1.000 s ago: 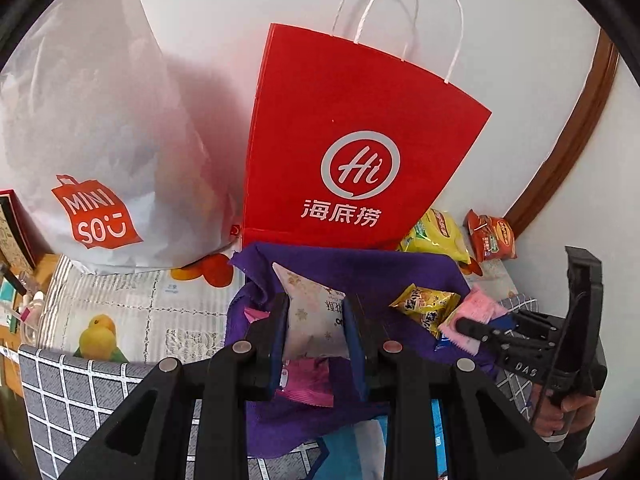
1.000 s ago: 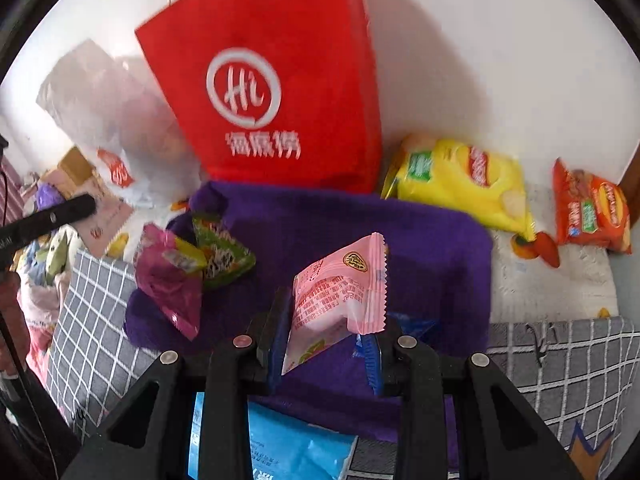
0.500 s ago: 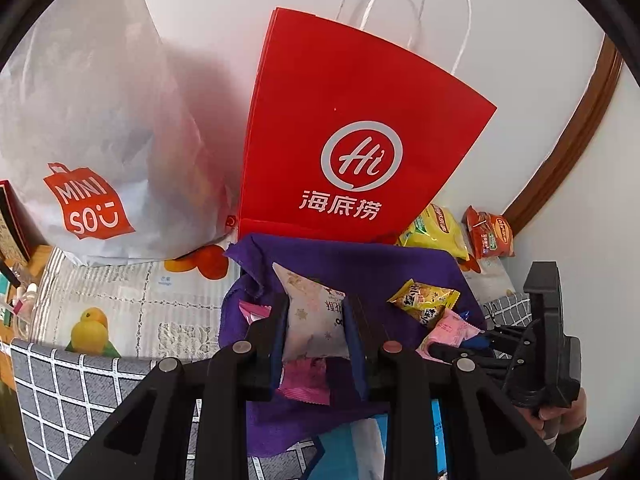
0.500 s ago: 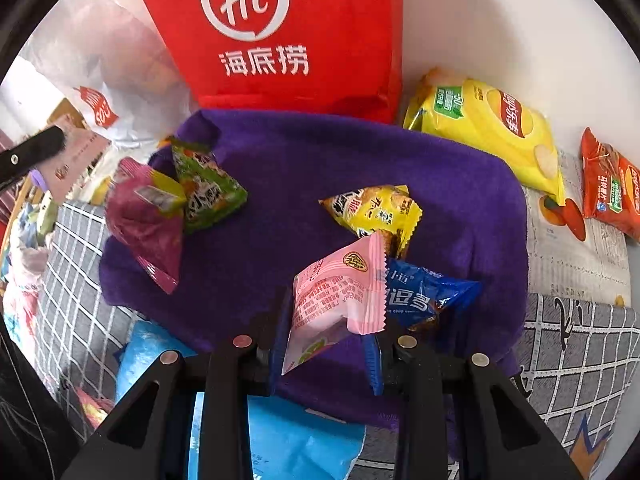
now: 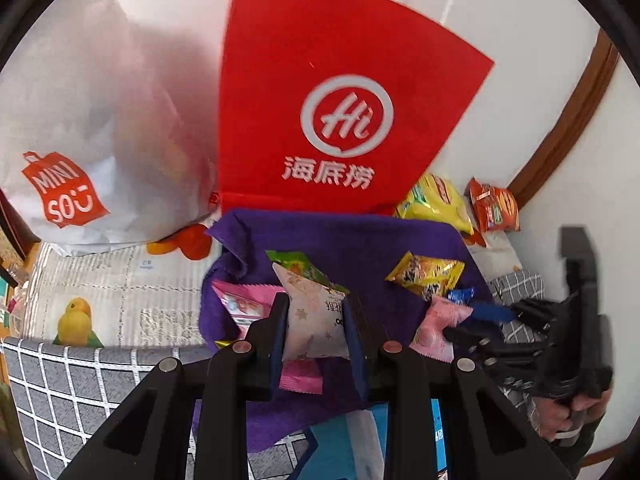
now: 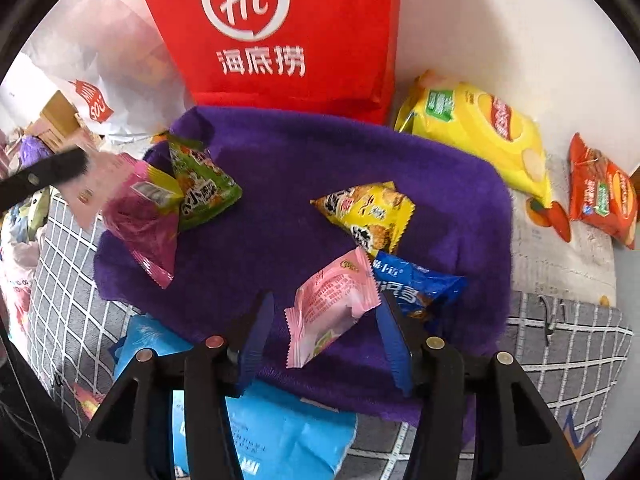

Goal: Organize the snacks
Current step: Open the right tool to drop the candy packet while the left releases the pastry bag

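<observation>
Right wrist view first: five small snack packets can be counted on the purple towel [image 6: 280,240]. A magenta packet [image 6: 140,220] and a green packet [image 6: 202,188] sit touching at the left edge, a yellow packet [image 6: 368,212] lies mid-towel, and a blue packet [image 6: 416,284] is partly covered by a pink packet [image 6: 332,304]. That pink one lies between the spread blades of the right claw [image 6: 326,340], so nothing is pinched there. Two bigger bags are parked off the towel by the wall: one yellow chip bag [image 6: 480,128] and one orange chip bag [image 6: 604,196]. One light-blue pack [image 6: 280,436] is cut off at the bottom, half hidden by the claw body.

Over in the left wrist view, the left claw [image 5: 316,332] is clamped on a pale star-print packet [image 5: 316,320], held above the towel's left side. Two carrier bags can be seen behind: one red paper bag [image 5: 340,92] and one white plastic bag [image 5: 92,120], tops cropped. Print on most wrappers is too blurred to read.
</observation>
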{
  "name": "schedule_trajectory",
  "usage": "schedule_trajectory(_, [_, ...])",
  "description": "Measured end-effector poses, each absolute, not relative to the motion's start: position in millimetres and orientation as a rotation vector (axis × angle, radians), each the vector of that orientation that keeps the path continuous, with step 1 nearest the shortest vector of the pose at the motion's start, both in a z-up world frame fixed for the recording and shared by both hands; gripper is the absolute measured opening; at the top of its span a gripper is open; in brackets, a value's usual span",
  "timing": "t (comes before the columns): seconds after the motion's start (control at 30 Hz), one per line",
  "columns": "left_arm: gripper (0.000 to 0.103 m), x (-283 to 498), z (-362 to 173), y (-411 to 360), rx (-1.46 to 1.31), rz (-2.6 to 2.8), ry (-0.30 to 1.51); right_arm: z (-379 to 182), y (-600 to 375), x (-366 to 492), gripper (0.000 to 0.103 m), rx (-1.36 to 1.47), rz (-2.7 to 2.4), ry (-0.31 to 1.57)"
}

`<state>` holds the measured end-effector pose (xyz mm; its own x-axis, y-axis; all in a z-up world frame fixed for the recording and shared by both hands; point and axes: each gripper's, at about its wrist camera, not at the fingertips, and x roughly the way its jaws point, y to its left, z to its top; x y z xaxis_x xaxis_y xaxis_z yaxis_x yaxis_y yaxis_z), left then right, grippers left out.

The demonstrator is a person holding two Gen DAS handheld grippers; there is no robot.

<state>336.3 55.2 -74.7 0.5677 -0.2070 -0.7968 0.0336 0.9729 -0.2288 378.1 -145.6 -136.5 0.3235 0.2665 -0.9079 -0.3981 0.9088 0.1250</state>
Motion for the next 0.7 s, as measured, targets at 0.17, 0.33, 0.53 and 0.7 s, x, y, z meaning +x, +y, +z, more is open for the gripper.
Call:
schedule_trajectory(0.17, [0.026,343.4,-93.1,41.5,-0.179,-0.161,1.032,-108.8,-159.8,368.3,0.056,-0.111,0.417,1.08])
schedule_trajectory(0.33, [0.026,346.5,-105.0,33.0,-0.164,-0.16,1.067,-91.5,-163.7,362.3,0.057,-0.113,0.407,1.024])
schedule_trajectory(0.53, [0.026,350.9,-115.3,28.5,-0.151,-0.149,1.081,-90.9,-157.9,359.2,0.057,-0.148,0.397,1.005])
schedule_trajectory(0.7, [0.026,353.5,-120.2,28.4,-0.163,-0.147,1.089,-89.5,-158.0,357.2,0.057,-0.157,0.397,0.996])
